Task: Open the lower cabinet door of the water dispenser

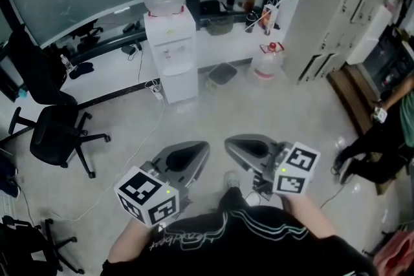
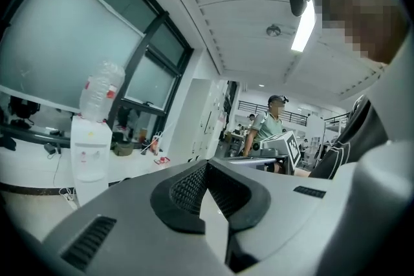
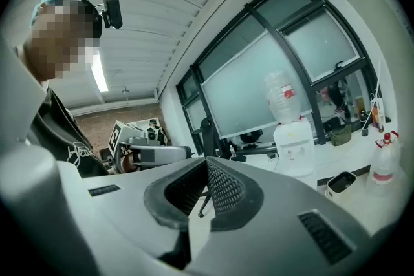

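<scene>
Both hands are held low and near level. The left gripper (image 1: 194, 153) and right gripper (image 1: 238, 147) sit side by side, each with jaws together and nothing held. The water dispenser (image 1: 173, 52) stands well ahead, its lower cabinet door (image 1: 179, 84) closed. Bare floor (image 1: 213, 116) lies between, with an office chair (image 1: 58, 136) at left.

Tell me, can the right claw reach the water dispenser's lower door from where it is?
Probably not yet. The right claw sits close to the person, with open floor between it and the lower door of the water dispenser. Nothing seems to block the path.
</scene>
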